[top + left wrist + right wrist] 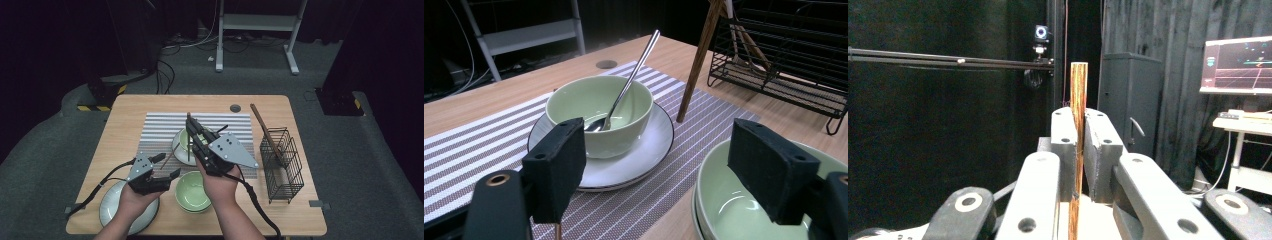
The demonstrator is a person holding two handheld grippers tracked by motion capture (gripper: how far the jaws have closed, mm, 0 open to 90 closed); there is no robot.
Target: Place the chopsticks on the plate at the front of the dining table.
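Observation:
My right gripper is shut on a wooden stick that stands upright between its jaws, and in the left gripper view the wooden stick has its lower end on the striped mat beside the white plate. On that plate sits a green bowl with a metal spoon leaning in it. My left gripper is open with nothing between its pads, low over the mat's front edge and facing the bowl. A second green bowl lies between the two hands.
A black wire basket stands at the table's right side with a long wooden utensil leaning out of it. A pale plate lies at the front left under the left wrist. Cables trail off the table's front.

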